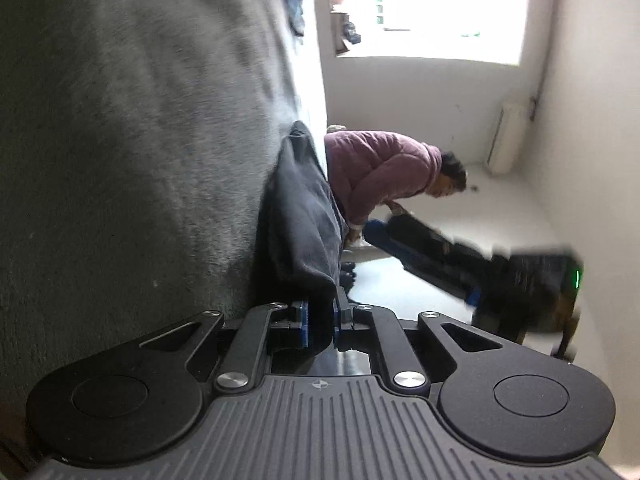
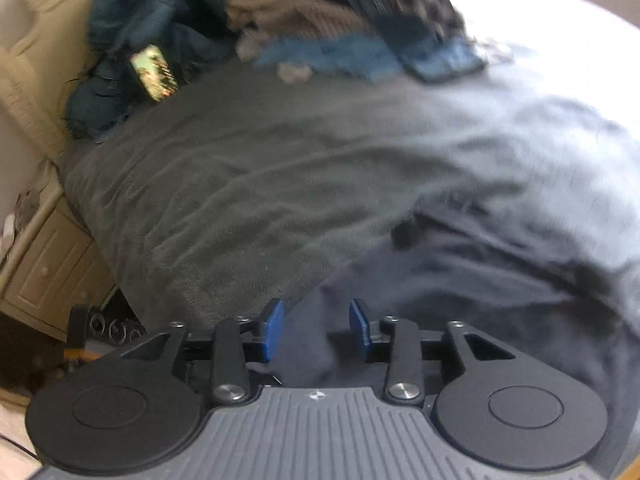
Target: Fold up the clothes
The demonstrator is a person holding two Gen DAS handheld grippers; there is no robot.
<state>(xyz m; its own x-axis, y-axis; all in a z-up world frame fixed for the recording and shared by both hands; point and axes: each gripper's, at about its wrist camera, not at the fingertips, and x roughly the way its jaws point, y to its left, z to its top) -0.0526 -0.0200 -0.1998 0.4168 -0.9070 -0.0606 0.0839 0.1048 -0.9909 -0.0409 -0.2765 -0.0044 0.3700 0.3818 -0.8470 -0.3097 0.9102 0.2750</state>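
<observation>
A dark navy garment [image 1: 300, 220] hangs against the grey blanket [image 1: 140, 140] in the left wrist view. My left gripper [image 1: 322, 318] is shut on its lower edge, and the cloth is pinched between the blue pads. In the right wrist view the same dark garment [image 2: 460, 288] lies spread on the grey blanket [image 2: 240, 160]. My right gripper [image 2: 317, 328] is open just over the garment's near edge, with cloth lying between the spread blue pads [image 2: 274, 328]. The right gripper [image 1: 532, 288] also shows as a blurred black body with a green light.
A pile of other clothes [image 2: 320, 20] and a phone [image 2: 154, 72] lie at the far end of the bed. A beige nightstand [image 2: 44, 268] stands at the left. A person in a pink jacket [image 1: 384, 164] bends over beside the bed, under a bright window [image 1: 440, 8].
</observation>
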